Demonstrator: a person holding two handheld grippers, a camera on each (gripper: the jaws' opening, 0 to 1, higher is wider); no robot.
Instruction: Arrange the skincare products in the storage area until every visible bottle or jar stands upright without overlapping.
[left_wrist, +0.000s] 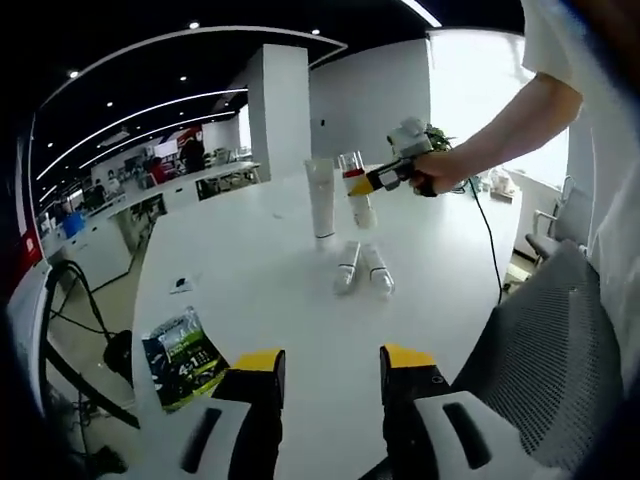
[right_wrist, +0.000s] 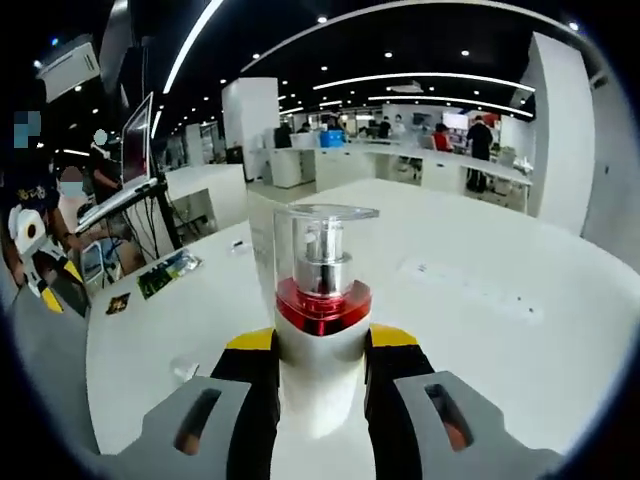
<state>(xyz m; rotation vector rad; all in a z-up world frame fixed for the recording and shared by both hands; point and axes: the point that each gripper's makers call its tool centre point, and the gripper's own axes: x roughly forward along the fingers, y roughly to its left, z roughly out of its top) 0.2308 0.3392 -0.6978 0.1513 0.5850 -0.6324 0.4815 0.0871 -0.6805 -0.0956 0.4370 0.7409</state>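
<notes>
The right hand-held gripper (right_wrist: 318, 365) clamps a red-collared, clear-capped white pump bottle (right_wrist: 322, 300) upright; next comes standing it beside the tall white tube (left_wrist: 321, 198). The left hand-held gripper (left_wrist: 333, 368) waits open, empty, with two white tubes (left_wrist: 362, 268) lying on the white worktop (left_wrist: 270, 300).

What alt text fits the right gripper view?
Yellow-tipped right tongs grip a white pump bottle with a red collar and clear cap, held upright above a large white table. Open-plan office behind.
</notes>
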